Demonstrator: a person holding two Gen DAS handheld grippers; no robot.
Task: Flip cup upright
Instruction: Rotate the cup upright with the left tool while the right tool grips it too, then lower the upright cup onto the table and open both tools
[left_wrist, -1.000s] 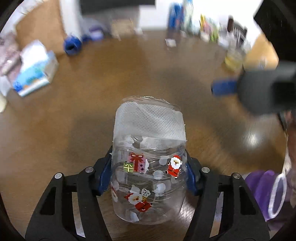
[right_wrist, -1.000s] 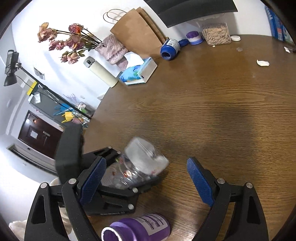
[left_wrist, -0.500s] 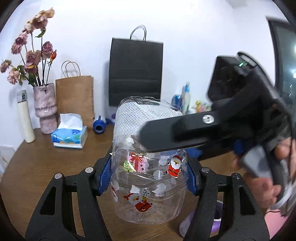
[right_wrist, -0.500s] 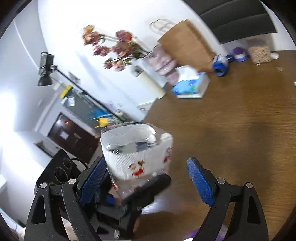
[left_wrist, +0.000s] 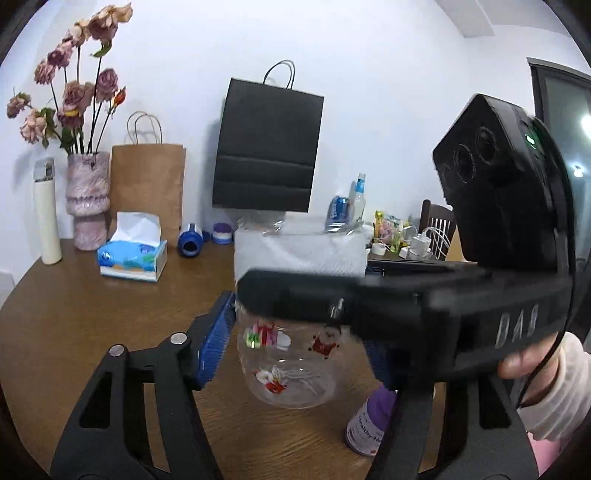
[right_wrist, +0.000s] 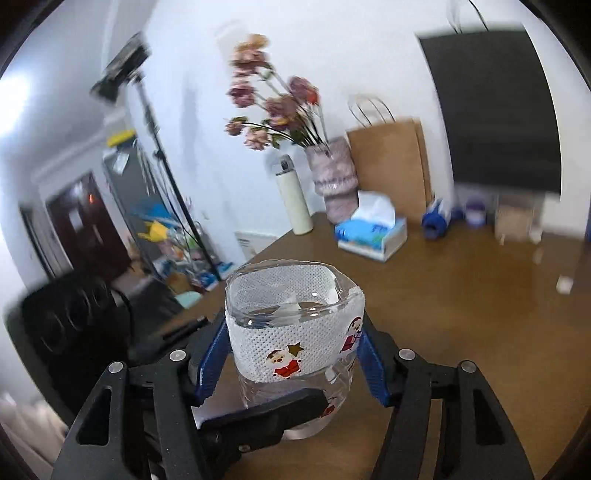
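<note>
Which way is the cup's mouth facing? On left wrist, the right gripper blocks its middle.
Observer: Up. The right wrist view looks down into the cup through its open mouth, with the white band round the rim.
Operator: Does the right gripper have it?
Observer: It looks so. The right gripper has its blue jaws against both sides of the cup, just below the rim.
Operator: Is the base on the table?
Observer: Cannot tell. A finger of the left gripper crosses in front of the base, above the table.
</note>
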